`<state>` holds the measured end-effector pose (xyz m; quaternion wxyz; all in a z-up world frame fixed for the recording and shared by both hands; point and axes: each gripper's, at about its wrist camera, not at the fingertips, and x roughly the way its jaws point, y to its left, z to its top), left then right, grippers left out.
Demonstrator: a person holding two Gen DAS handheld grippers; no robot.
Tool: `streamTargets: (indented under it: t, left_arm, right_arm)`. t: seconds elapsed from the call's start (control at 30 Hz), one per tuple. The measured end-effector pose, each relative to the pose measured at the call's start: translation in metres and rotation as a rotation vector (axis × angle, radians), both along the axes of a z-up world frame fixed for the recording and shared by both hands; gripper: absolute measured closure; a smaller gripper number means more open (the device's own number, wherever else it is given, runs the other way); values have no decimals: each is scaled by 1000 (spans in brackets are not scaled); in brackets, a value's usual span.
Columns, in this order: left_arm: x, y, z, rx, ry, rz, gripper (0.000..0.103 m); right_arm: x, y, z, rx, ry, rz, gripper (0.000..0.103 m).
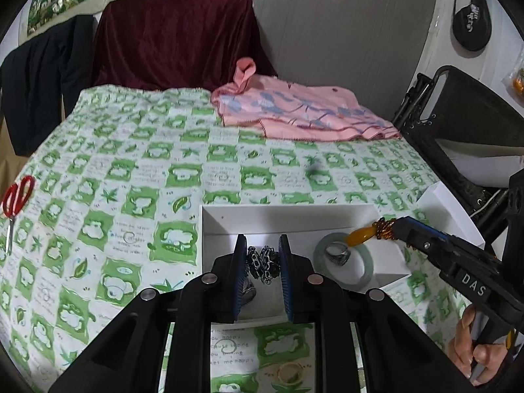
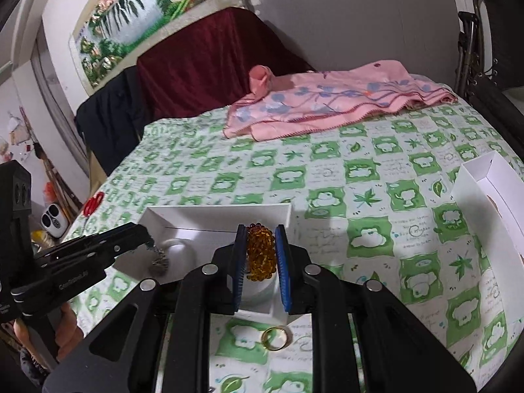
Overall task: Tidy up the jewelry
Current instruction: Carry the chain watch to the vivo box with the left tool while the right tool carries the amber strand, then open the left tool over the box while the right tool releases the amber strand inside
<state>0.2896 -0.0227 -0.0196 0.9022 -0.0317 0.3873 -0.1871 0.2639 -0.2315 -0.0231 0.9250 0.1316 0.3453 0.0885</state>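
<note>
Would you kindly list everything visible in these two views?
white box: one, on bedspread
jade bangle: one, pale green, in box
silver ring: one, inside bangle
black-and-silver chain: one, in left jaws
amber bead bracelet: one, in right jaws
gold ring: one, on bedspread
box lid: one, white, right
scissors: one, red, left
pink blanket: one, far side
left gripper: black
right gripper: black

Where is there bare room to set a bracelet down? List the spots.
Free: the green sheet between red scissors, pink blanket and white box. Crowded: inside the box, around jade bangle and silver ring.
</note>
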Motion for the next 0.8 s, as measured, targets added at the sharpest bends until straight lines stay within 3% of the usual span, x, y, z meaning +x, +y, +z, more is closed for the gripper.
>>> streamTargets:
  t: [0.23, 0.37, 0.43, 0.57, 0.67, 0.8]
  left_arm:
    - [3, 8, -6, -30, 28, -2, 81]
    - [-3, 9, -2, -26, -3, 14, 62]
    - [-6, 9, 1, -19, -21, 22, 56]
    - [-9, 11, 3, -15, -45, 41, 38]
    - [-10, 15, 4, -21, -50, 61, 25]
    - [-9, 21, 2, -18, -44, 91, 18]
  right_arm:
    - [0, -8, -6, 59, 8, 0, 84]
    - [-5, -11, -2, 78, -4, -2, 81]
    - [-8, -12, -2, 84, -11, -8, 74]
    - [-14, -18, 0, 89, -40, -49, 45]
    - [-19, -25, 2, 108, -66, -88, 36]
    - [-26, -36, 2, 146, -91, -147, 14]
